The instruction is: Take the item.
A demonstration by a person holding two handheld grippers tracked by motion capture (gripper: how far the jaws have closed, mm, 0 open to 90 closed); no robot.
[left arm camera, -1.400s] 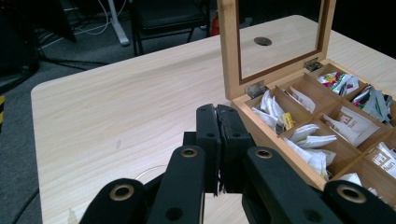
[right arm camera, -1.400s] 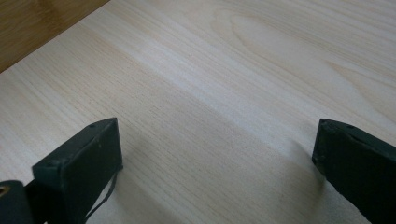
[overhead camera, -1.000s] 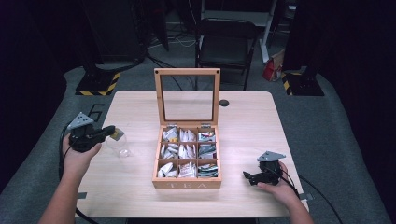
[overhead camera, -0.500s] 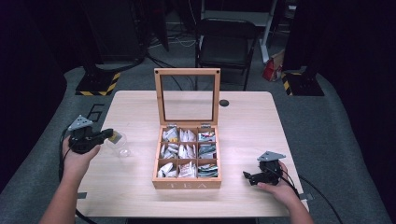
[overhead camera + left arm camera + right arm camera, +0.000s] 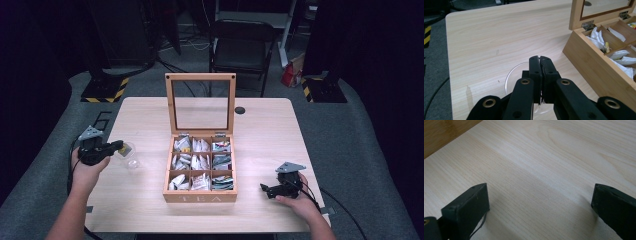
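I am looking down at a pale wooden table [image 5: 150,200]. A wooden tea box with a clear lid standing open [image 5: 200,160] is sitting in the middle, and its little squares are holding paper tea bags [image 5: 200,162]. My left gripper [image 5: 540,65] is hanging over a small clear glass cup [image 5: 131,159] left of the box. Its jaws are pressing together on something thin, maybe a tea bag tag [image 5: 124,149], but I cannot tell for sure. My right gripper [image 5: 539,207] is resting near the table's front right corner, jaws wide apart, holding nothing.
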